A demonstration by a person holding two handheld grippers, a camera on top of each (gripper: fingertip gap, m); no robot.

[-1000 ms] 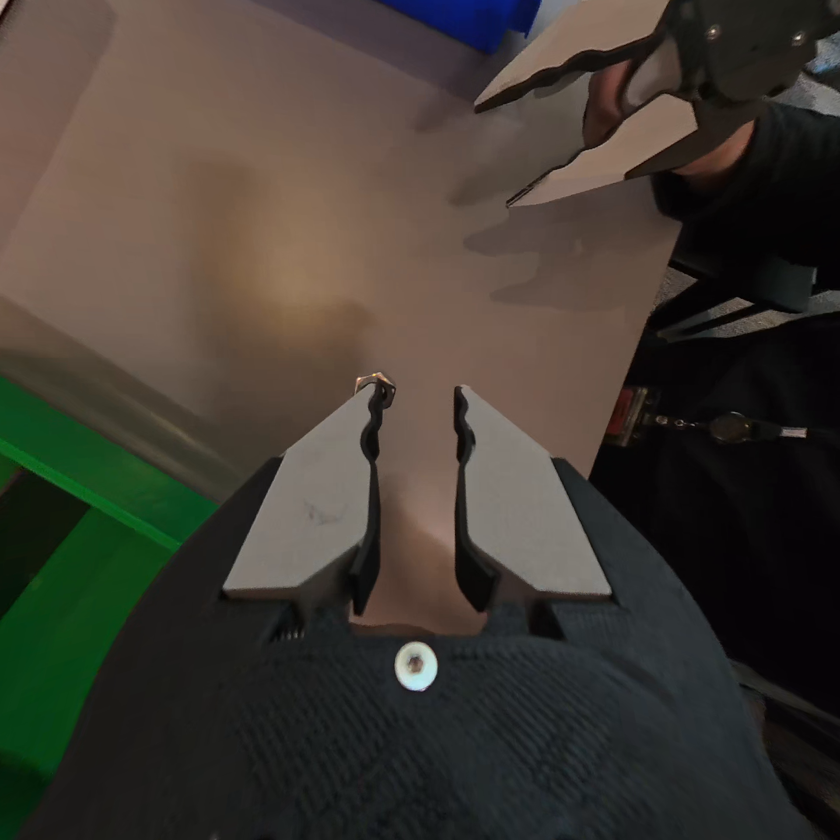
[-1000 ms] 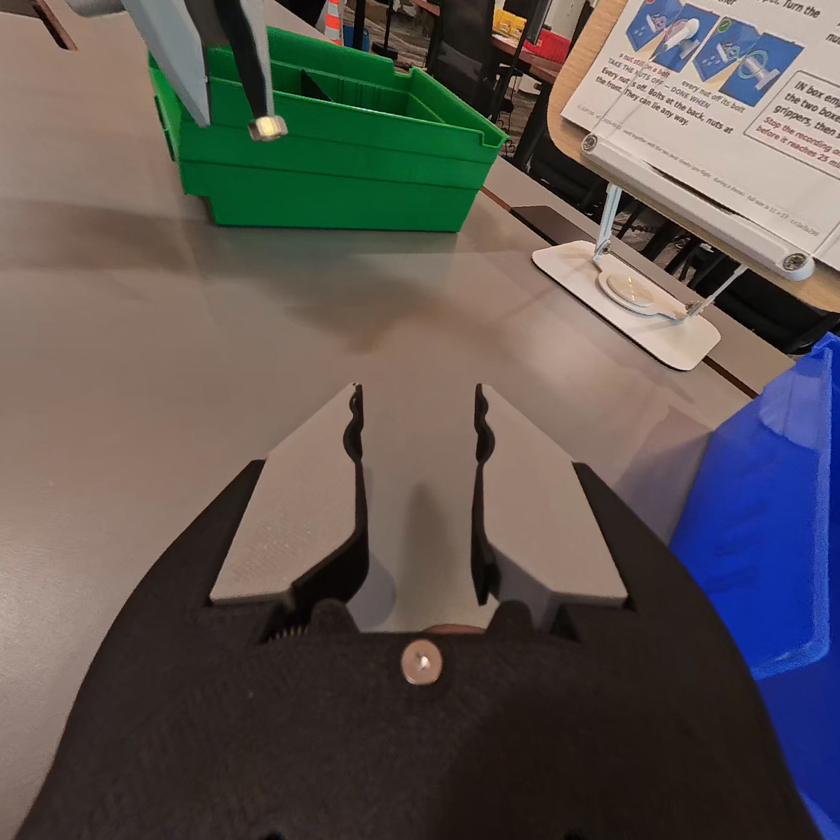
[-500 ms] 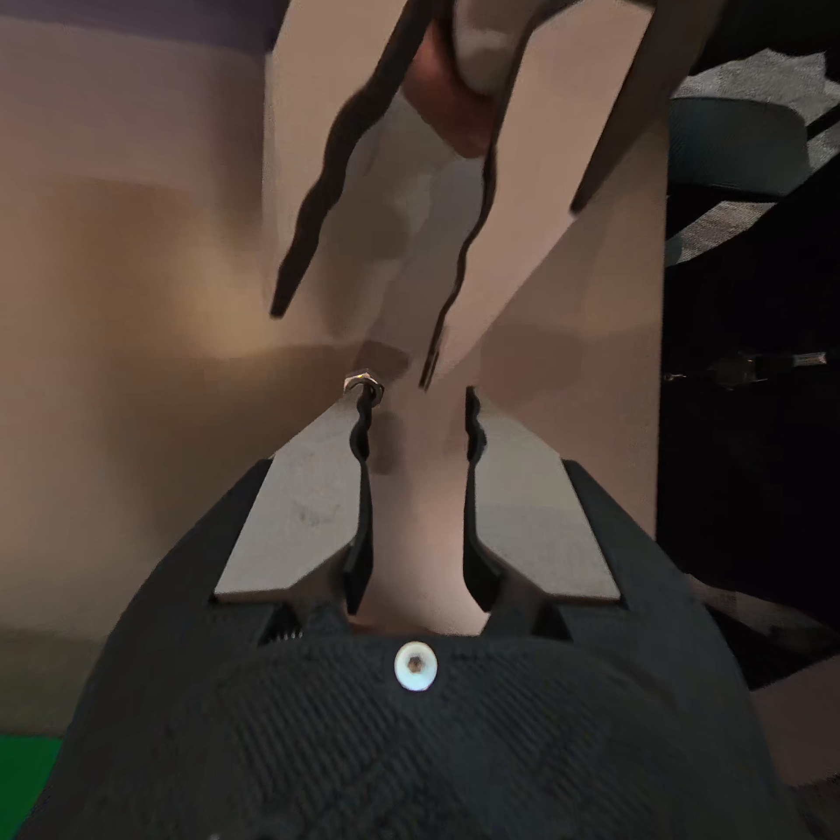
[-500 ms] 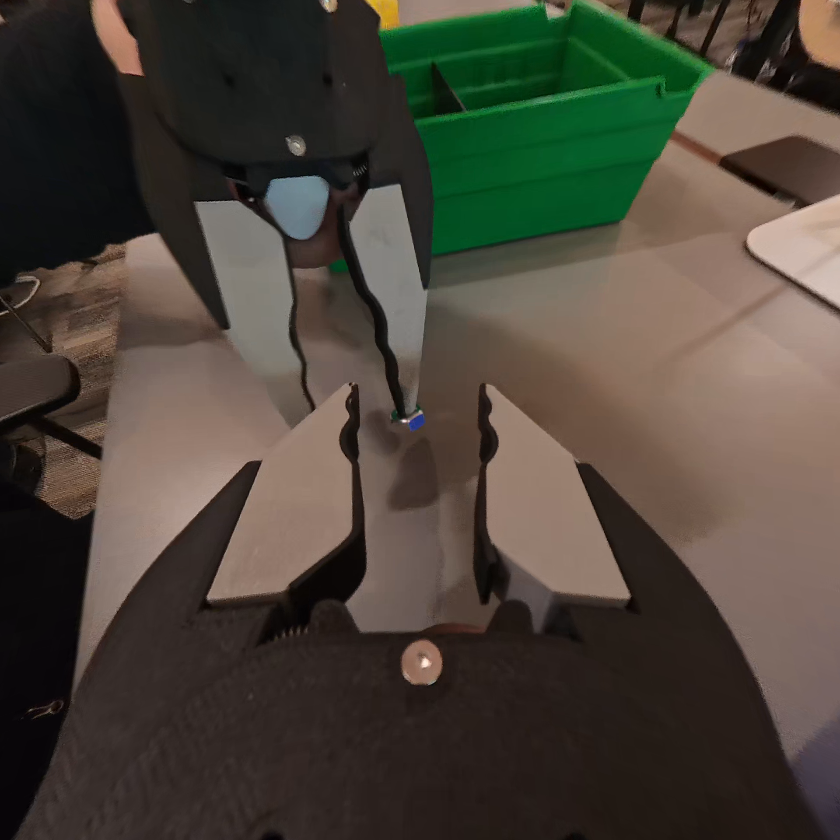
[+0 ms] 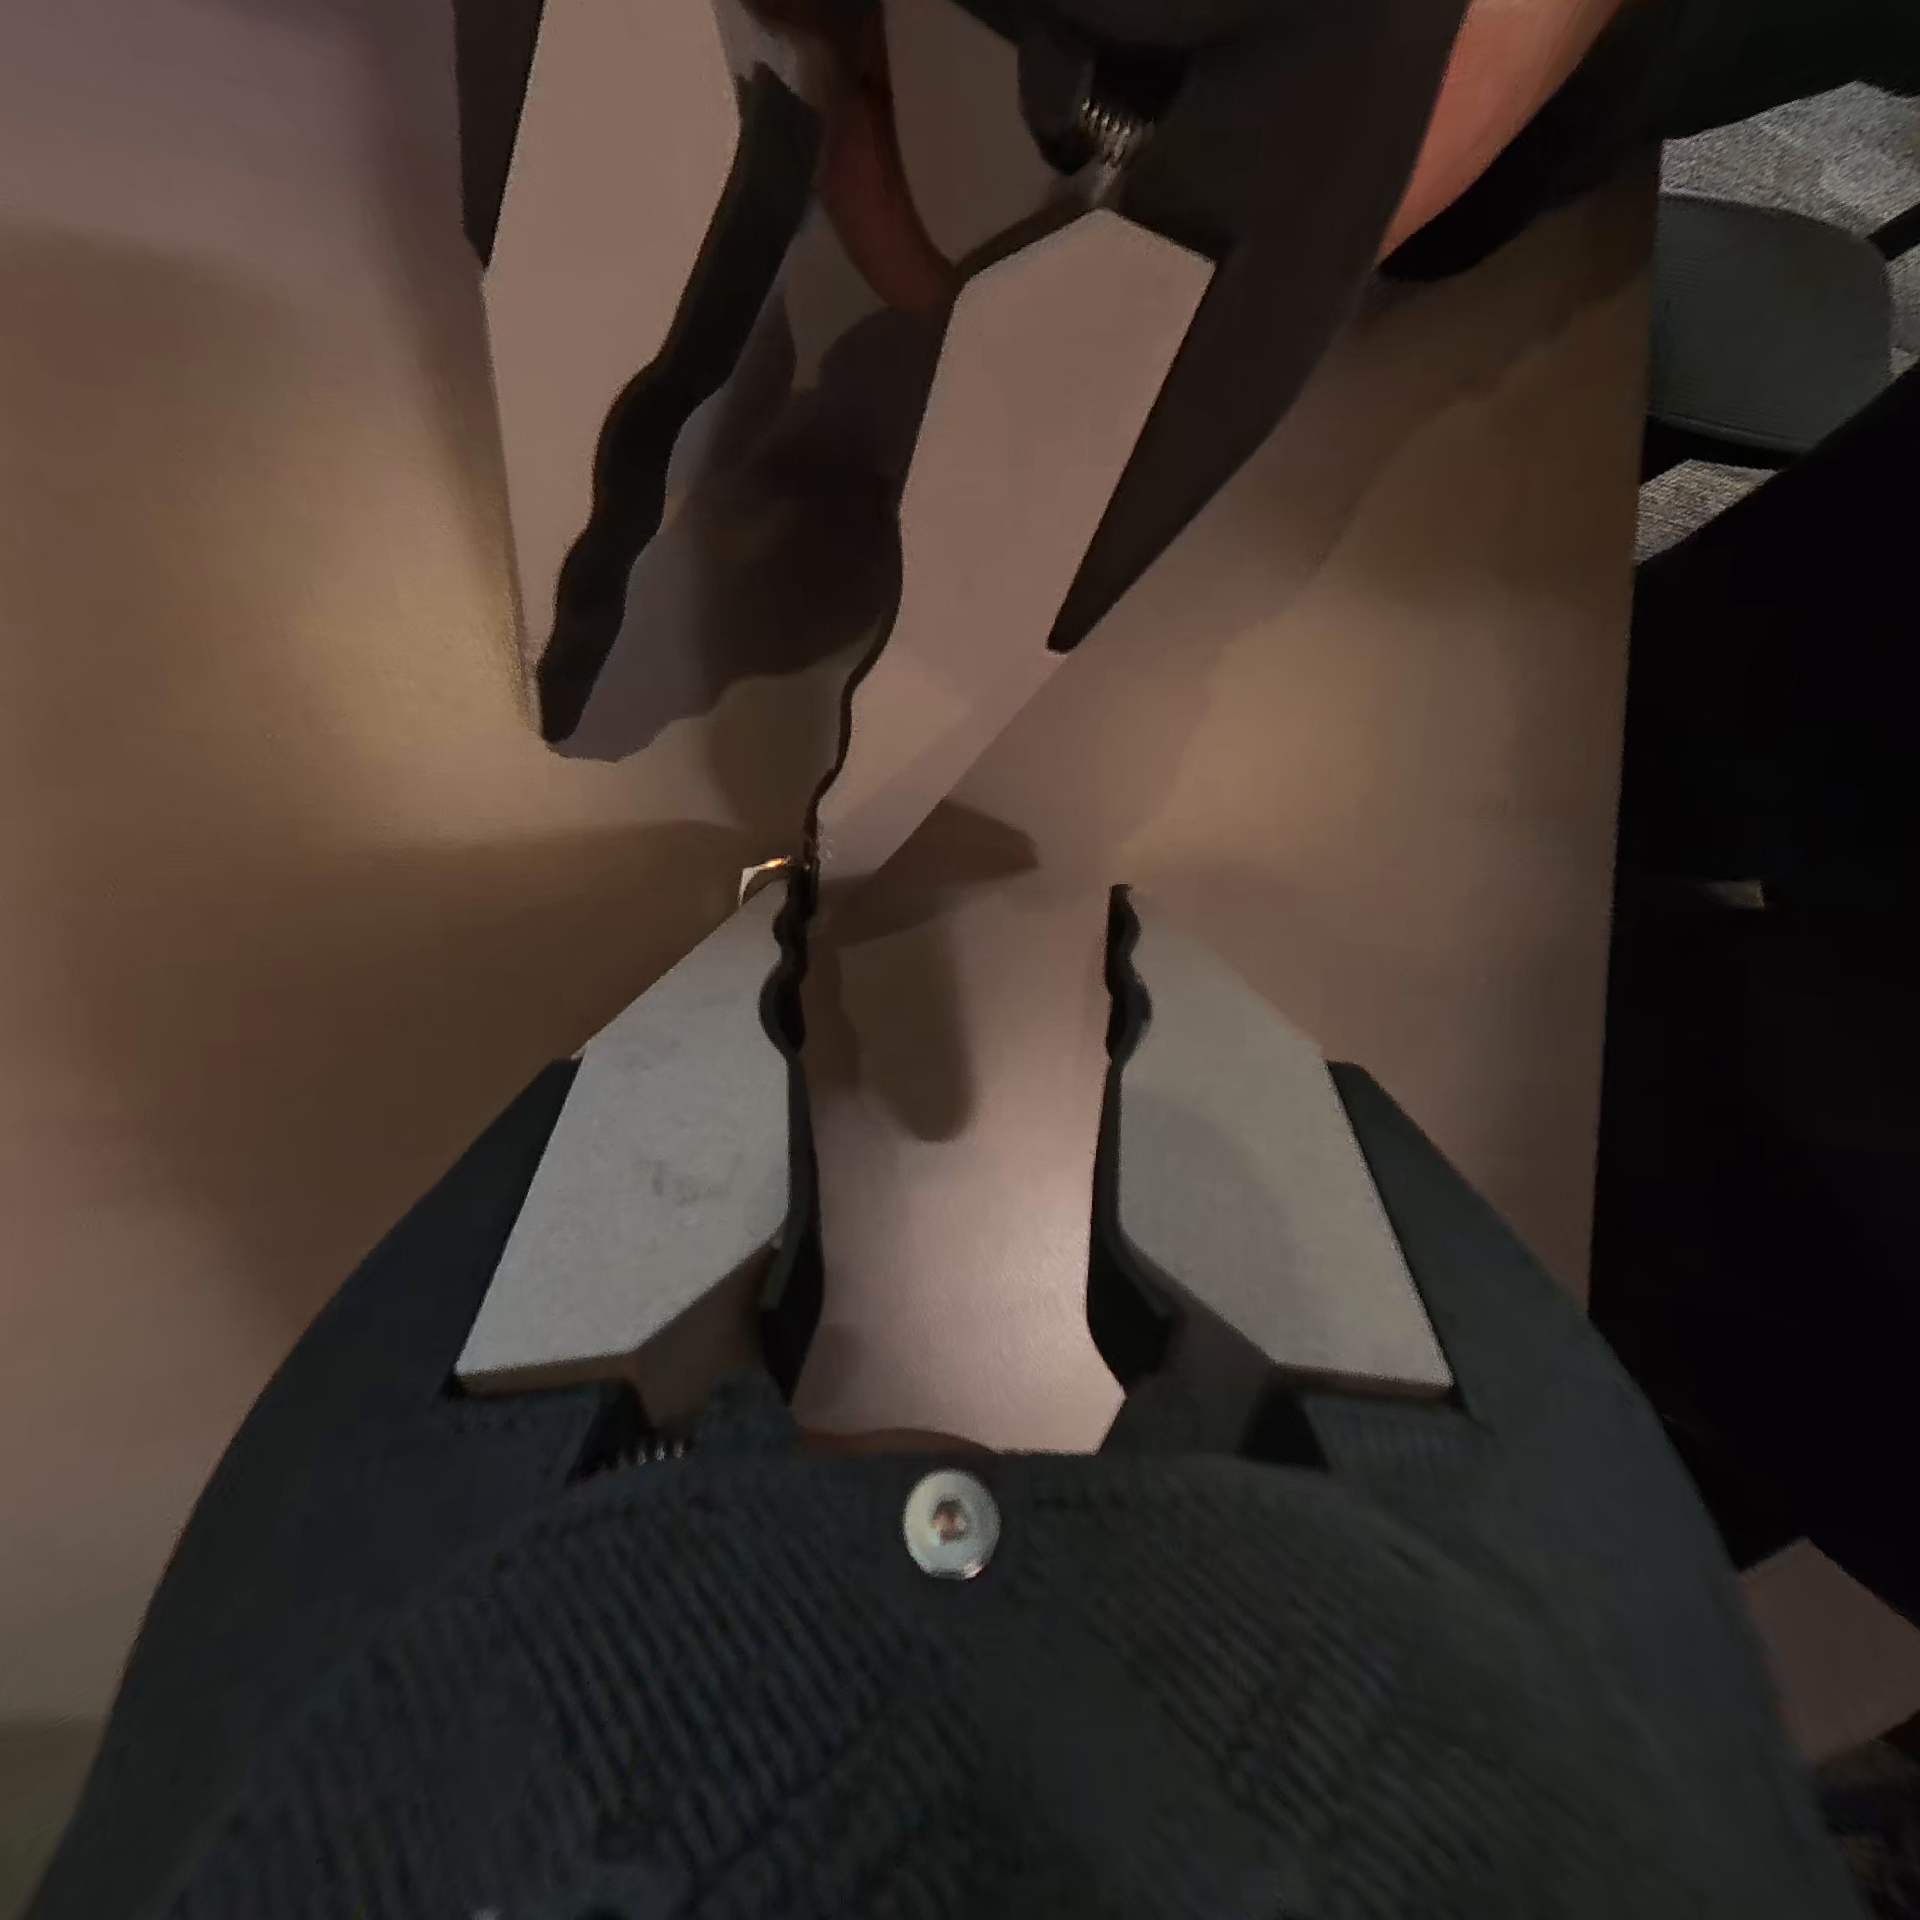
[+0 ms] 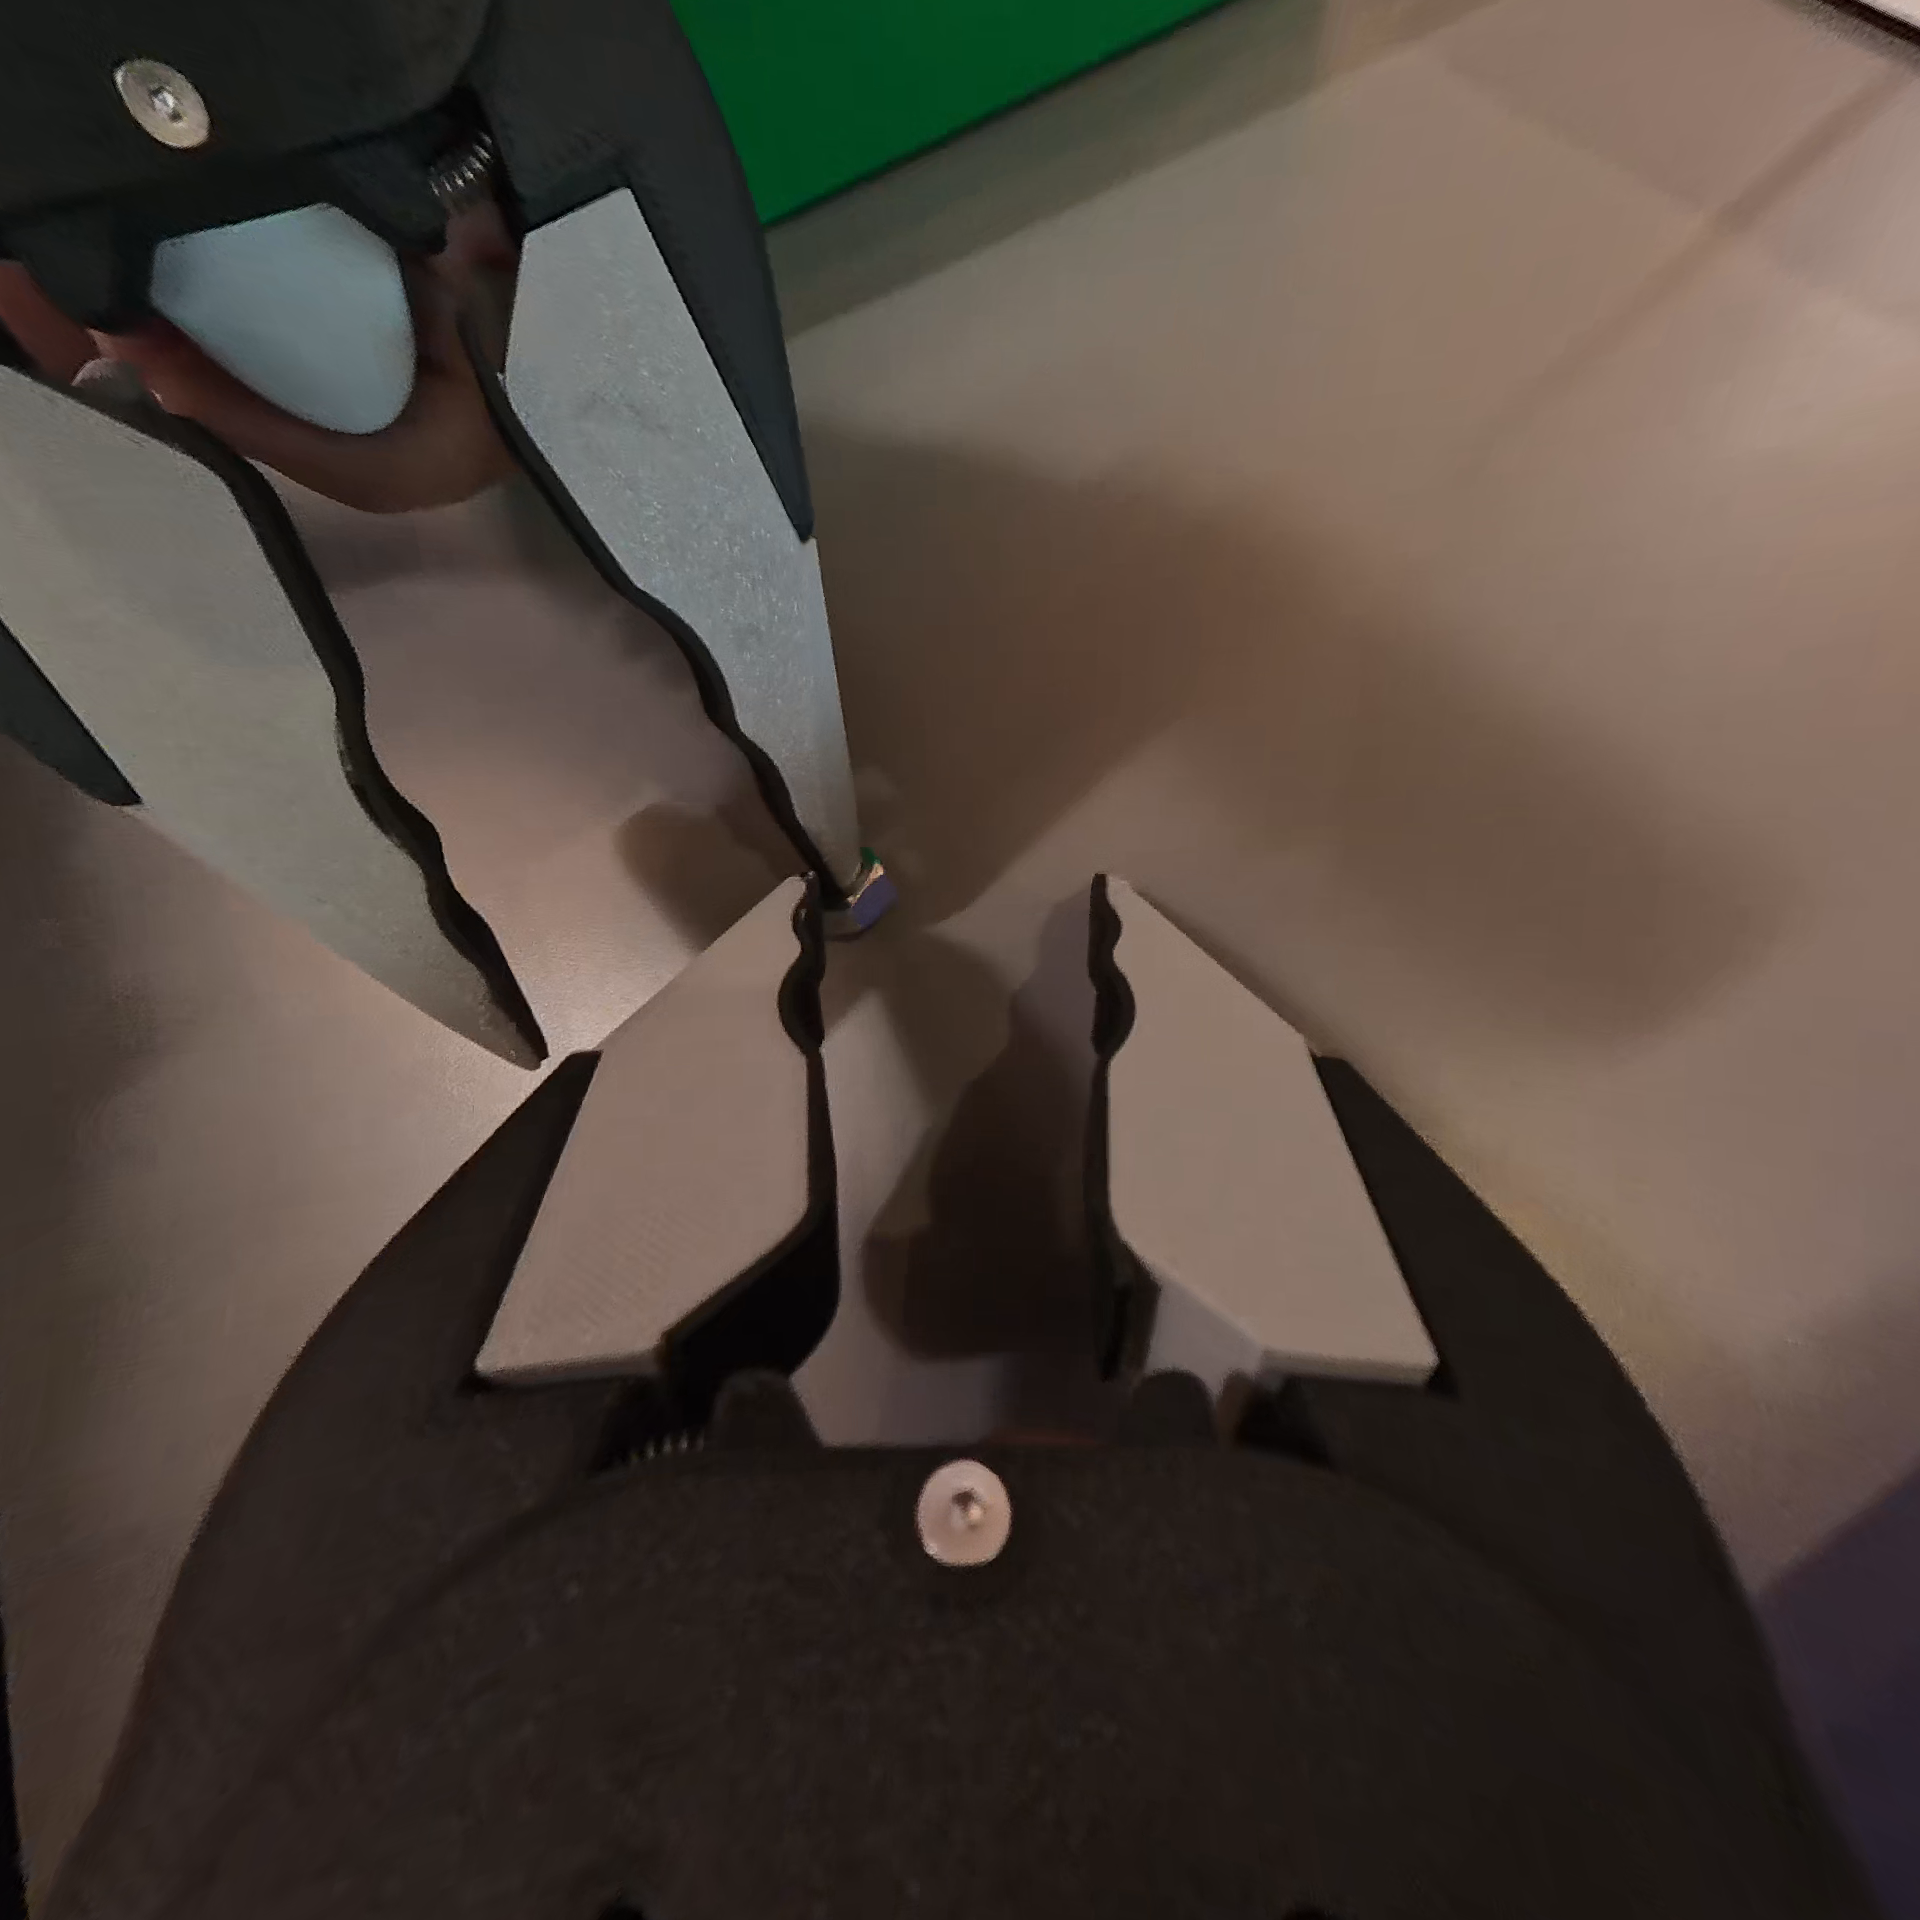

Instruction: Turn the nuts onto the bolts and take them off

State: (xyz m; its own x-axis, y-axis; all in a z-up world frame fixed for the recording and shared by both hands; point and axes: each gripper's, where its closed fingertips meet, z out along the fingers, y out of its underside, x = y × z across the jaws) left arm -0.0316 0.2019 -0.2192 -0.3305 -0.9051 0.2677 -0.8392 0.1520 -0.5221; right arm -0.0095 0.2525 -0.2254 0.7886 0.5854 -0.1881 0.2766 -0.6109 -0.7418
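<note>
Evidently early stage: nut (image 6: 865, 902) stuck at one fingertip of left hand-held gripper (image 5: 951, 904), 12 o'clock of right hand-held gripper (image 6: 951, 904); both spread wide, nothing clamped; no bolt seen, threading judged undone.

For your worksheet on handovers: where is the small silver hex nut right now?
In the right wrist view, the small silver hex nut sits at the tip of the left tool's finger, just above the grey table, beside the right tool's left fingertip.

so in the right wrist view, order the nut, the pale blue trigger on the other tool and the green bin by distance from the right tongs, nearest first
1. nut: at the tip of the right tongs' left finger, stuck to a finger of the left tongs.
2. pale blue trigger: upper left, up in the left tool's body.
3. green bin: top edge, beyond both tools on the table.
</note>
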